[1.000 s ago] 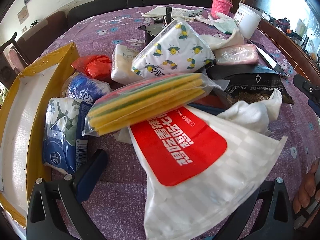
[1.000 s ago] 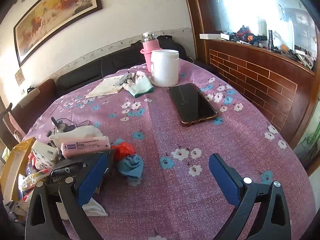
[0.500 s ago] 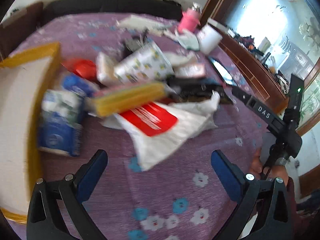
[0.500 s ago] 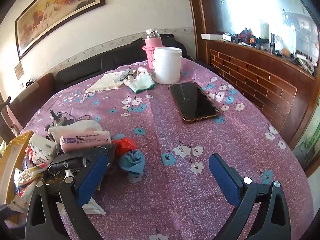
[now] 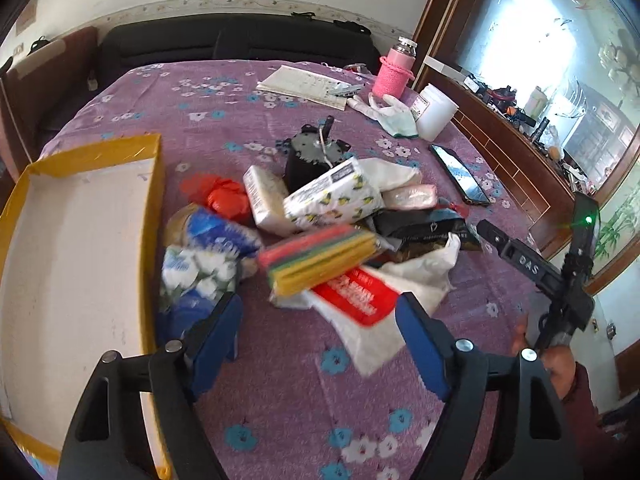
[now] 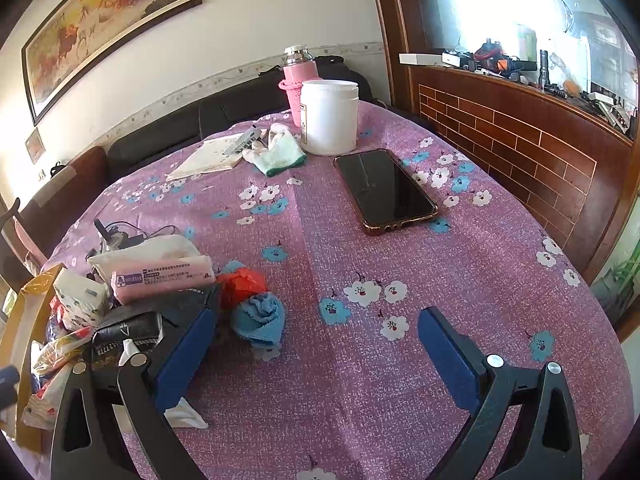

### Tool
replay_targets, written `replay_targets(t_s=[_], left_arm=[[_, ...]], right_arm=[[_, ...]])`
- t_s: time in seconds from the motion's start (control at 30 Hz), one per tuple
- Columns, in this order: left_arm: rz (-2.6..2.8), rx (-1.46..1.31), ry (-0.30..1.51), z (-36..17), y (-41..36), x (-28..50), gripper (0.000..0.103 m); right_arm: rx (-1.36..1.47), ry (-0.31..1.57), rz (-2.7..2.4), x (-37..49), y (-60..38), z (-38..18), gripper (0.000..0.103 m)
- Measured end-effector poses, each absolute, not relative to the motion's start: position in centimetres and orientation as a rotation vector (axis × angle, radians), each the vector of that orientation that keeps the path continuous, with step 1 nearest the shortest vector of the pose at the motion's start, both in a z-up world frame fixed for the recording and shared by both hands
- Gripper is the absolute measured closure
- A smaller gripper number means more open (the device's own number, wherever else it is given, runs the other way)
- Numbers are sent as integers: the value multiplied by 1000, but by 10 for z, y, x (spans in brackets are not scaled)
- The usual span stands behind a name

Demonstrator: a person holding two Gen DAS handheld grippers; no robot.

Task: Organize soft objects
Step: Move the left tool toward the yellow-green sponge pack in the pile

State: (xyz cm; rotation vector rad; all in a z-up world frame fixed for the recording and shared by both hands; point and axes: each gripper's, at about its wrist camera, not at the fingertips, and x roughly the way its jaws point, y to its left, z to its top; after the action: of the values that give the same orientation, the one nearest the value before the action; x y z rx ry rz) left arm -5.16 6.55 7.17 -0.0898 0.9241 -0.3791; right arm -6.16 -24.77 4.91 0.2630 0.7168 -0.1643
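Though blurred, sponge pack (image 5: 320, 258) seemingly lies flat, long axis slanting up-right.

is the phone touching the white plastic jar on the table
Apart. In the right wrist view a strip of purple tablecloth shows plainly between the phone and the white jar.

A round table covered in a purple floral cloth (image 6: 460, 280) carries a black smartphone in a gold-edged case (image 6: 386, 192), lying flat near a white plastic tub (image 6: 329, 117). A pink flask with a steel cap (image 6: 298, 76) stands just behind the tub, with an open paper booklet (image 6: 208, 158) farther left. A framed horse painting (image 6: 108, 28) hangs on the wall above a dark sofa (image 5: 236, 40).
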Motion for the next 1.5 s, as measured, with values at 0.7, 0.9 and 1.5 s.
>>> replay_targets(t_s=[0.7,0.9,1.5], left_arm=[[-648,-44,1047,44,10,-63,29],[-515,-69,1026,49,25,-42,29],[-378,95,963,45,0,-39,28]], right_arm=[[285,750,-163,-59,-251,44,1],[285,751,-164,-59,-251,45,1],[310,770,-159,-55,-253,39,1]])
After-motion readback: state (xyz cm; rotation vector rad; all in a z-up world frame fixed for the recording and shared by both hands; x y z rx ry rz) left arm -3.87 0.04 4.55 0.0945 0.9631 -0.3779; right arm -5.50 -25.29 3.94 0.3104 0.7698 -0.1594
